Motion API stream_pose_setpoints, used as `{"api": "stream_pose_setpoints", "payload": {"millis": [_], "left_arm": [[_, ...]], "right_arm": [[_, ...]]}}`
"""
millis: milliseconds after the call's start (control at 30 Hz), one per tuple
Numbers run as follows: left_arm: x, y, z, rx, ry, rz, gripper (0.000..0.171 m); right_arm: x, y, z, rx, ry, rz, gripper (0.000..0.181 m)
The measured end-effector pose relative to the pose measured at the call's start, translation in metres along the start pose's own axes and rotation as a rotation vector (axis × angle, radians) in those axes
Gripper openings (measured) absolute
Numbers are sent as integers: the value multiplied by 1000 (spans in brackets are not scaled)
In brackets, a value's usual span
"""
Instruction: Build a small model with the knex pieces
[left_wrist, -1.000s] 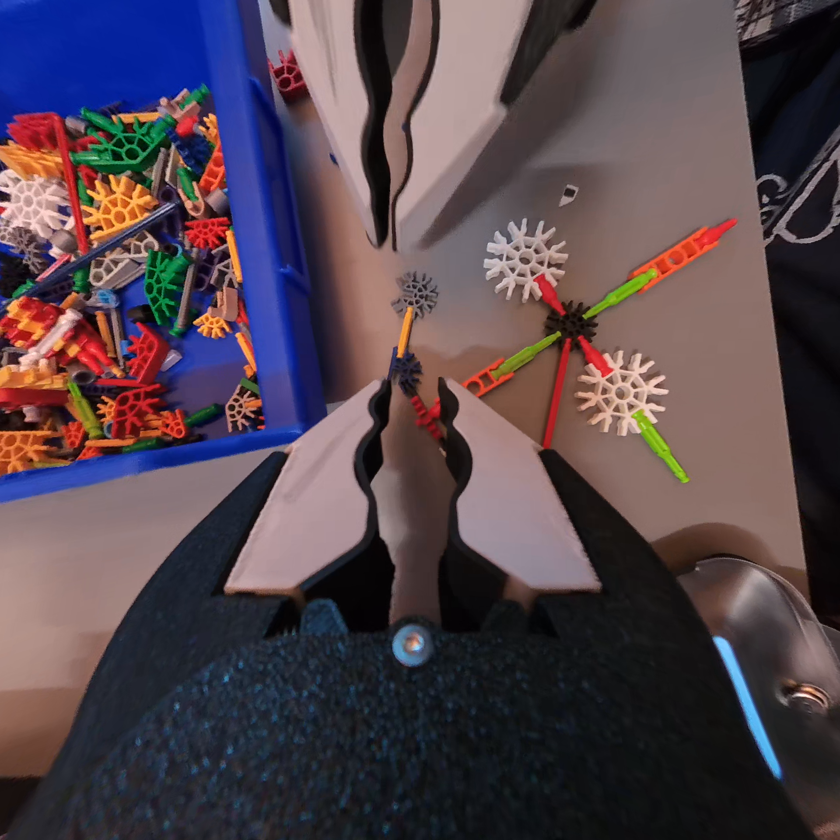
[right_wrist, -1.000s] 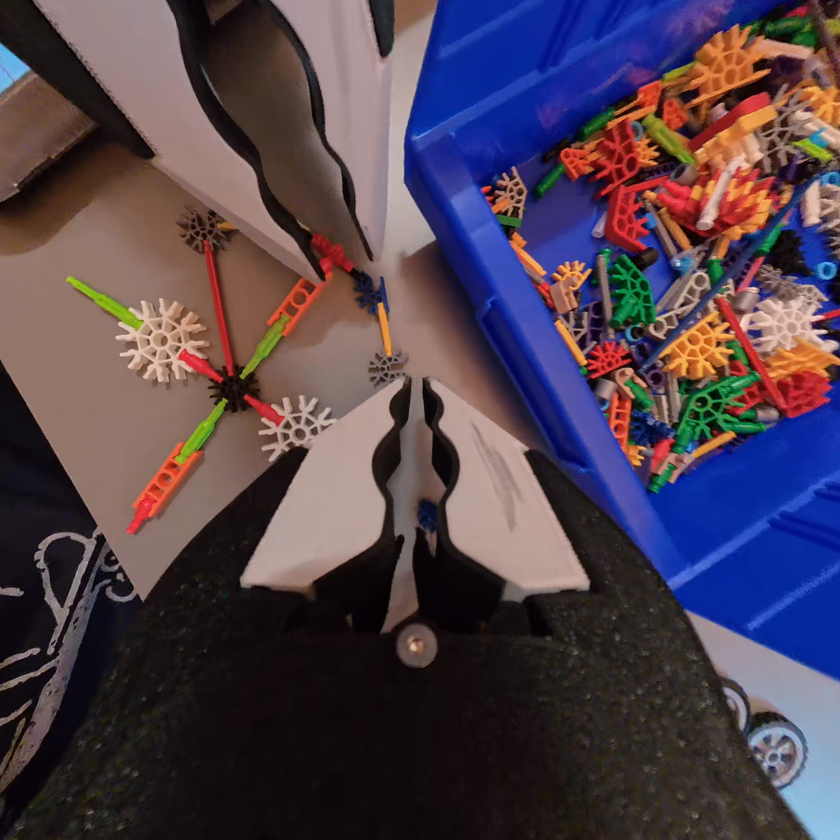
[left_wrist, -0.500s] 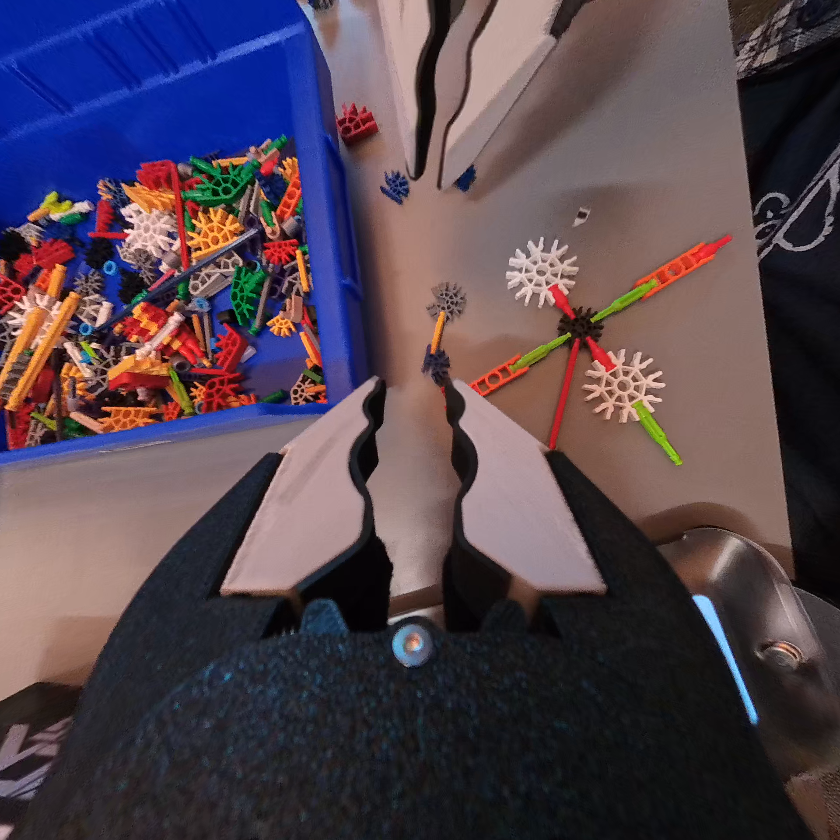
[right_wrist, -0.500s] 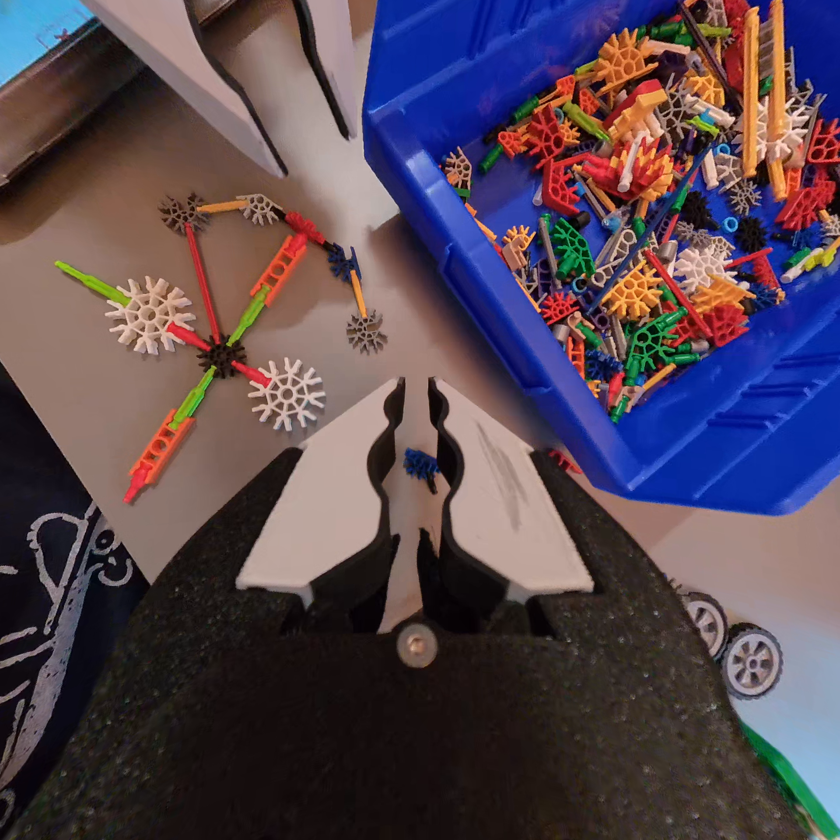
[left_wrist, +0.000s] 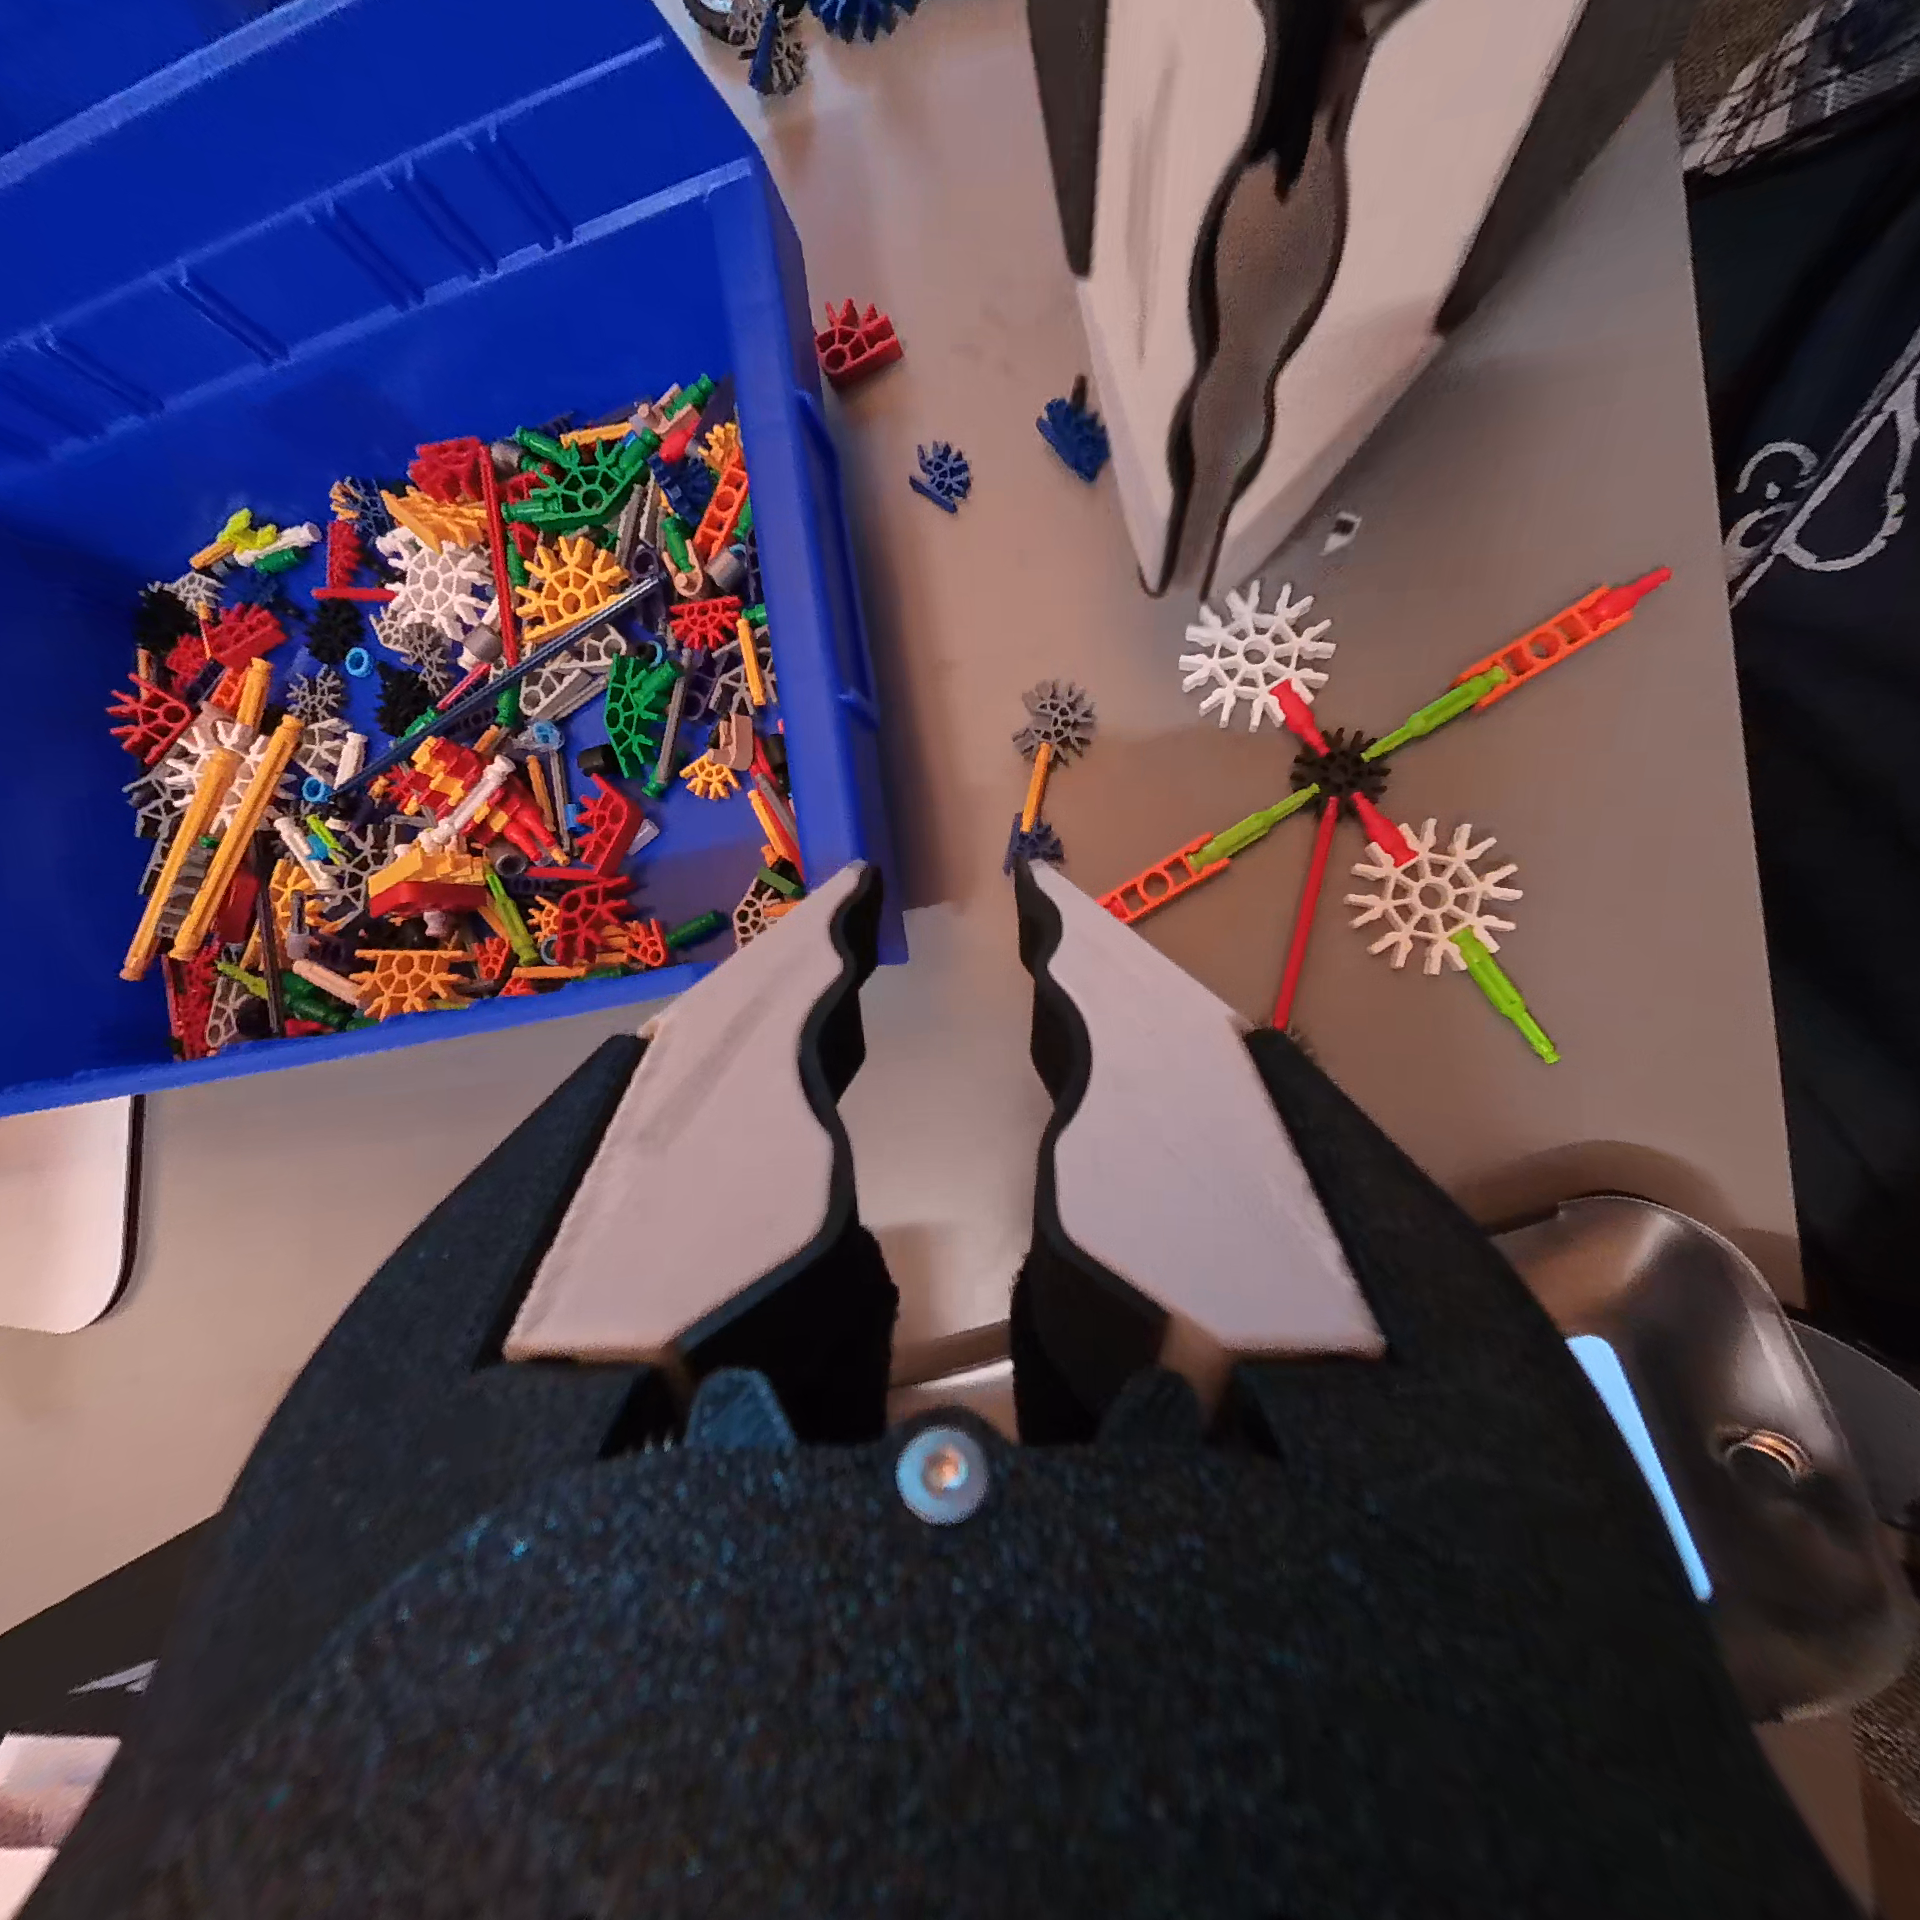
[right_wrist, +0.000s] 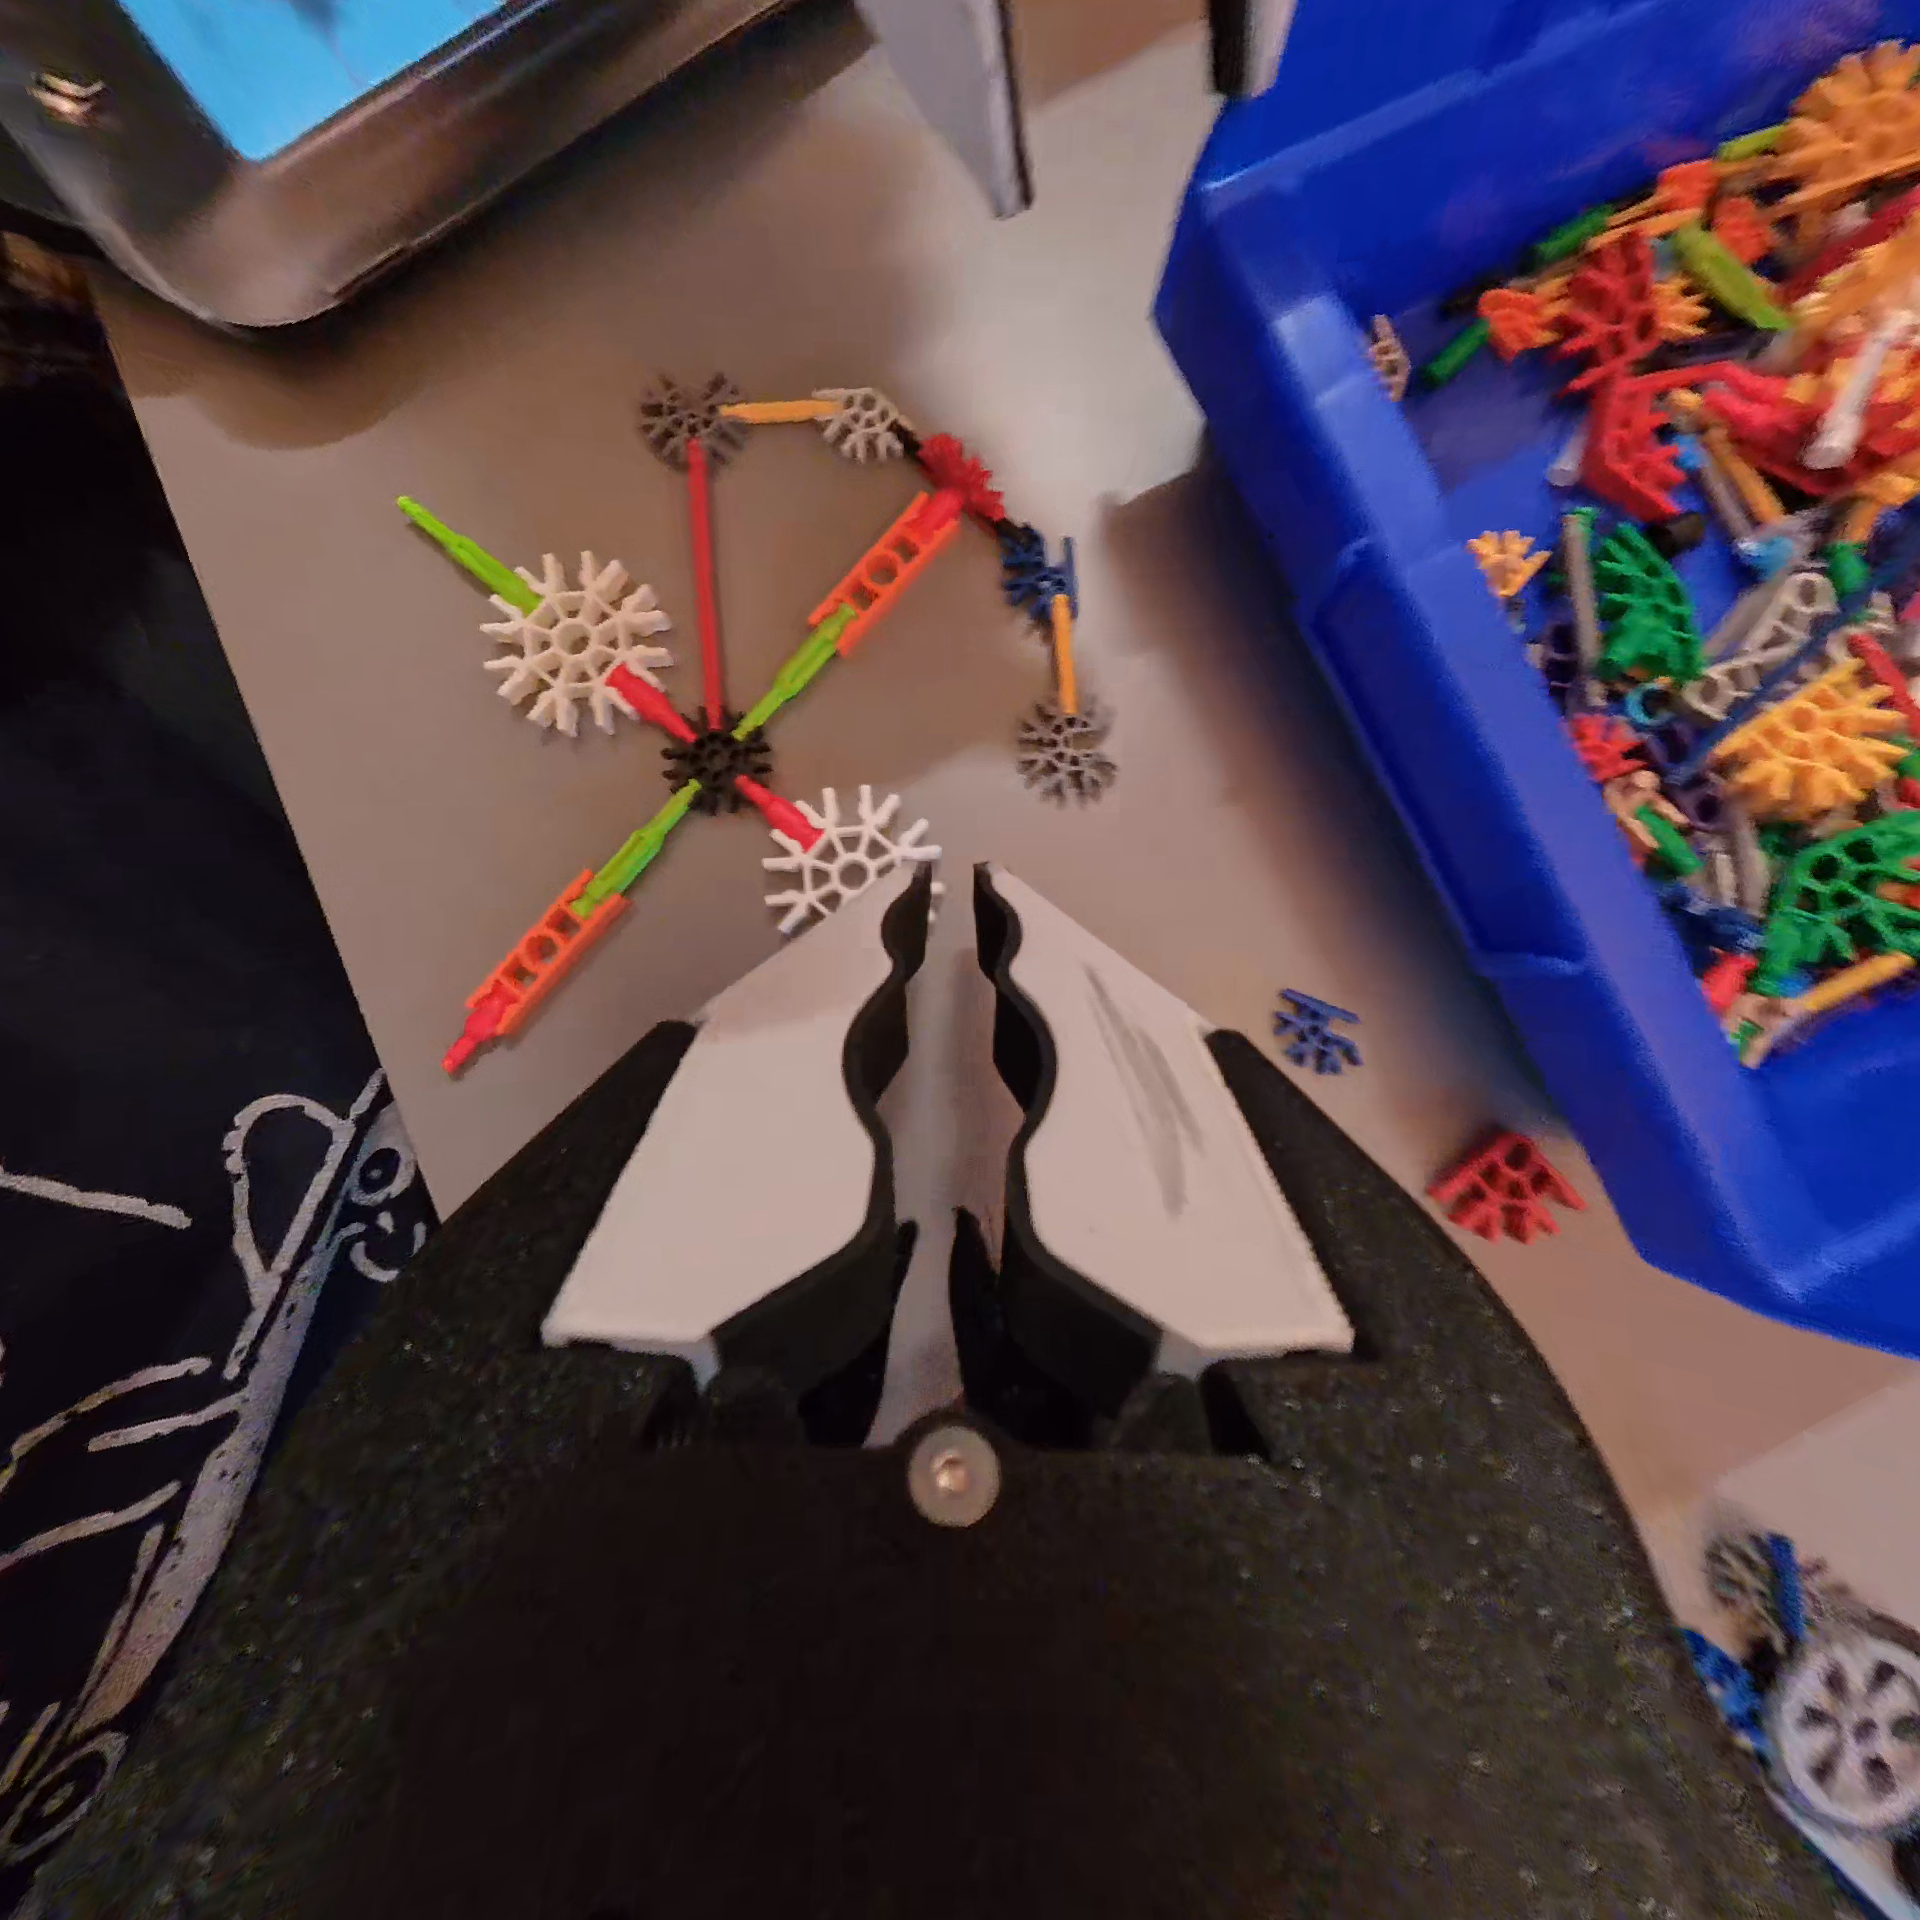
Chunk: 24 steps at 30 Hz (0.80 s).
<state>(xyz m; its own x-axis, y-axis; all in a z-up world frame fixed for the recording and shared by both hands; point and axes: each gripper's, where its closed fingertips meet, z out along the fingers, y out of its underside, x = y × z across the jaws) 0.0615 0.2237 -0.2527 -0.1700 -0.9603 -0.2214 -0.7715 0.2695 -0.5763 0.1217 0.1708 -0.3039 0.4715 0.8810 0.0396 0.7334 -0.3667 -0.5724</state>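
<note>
While parted wide and empty at the left gripper (left_wrist: 945, 883), hovers over the tan tabletop (left_wrist: 977, 603) with the right fingertip just at a small dark-blue plastic connector (left_wrist: 1034, 847), 1 o'clock. Runs on from there toward 12 o'clock as a short yellow plastic rod (left_wrist: 1036, 774), long axis straight ahead, ending in a grey toothed connector (left_wrist: 1055, 717). Sits close at 10 o'clock: a deep blue plastic bin (left_wrist: 821, 582) of mixed pieces.

Over at the right gripper (right_wrist: 951, 883), stands nearly pinched, thin gap, gripping nothing. Lies just beside the tips at 11 o'clock: a white snowflake-shaped plastic connector (right_wrist: 847, 847). Farther, at 1 o'clock, the same grey connector.
</note>
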Motion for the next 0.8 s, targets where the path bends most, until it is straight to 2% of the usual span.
{"api": "stream_pose_setpoints", "payload": {"millis": [133, 233, 533, 800], "left_arm": [[-1, 1, -2, 0, -2, -4, 25], [-3, 1, -3, 3, -7, -5, 26], [-21, -13, -15, 45, -47, 7, 25], [-64, -34, -17, 18, -108, 60, 25]], "right_arm": [[-5, 9, 18, -49, -8, -1, 0], [-6, 8, 18, -47, -17, 2, 2], [14, 2, -7, 51, 65, 55, 11], [17, 12, -21, 125, 113, 71, 11]]}}
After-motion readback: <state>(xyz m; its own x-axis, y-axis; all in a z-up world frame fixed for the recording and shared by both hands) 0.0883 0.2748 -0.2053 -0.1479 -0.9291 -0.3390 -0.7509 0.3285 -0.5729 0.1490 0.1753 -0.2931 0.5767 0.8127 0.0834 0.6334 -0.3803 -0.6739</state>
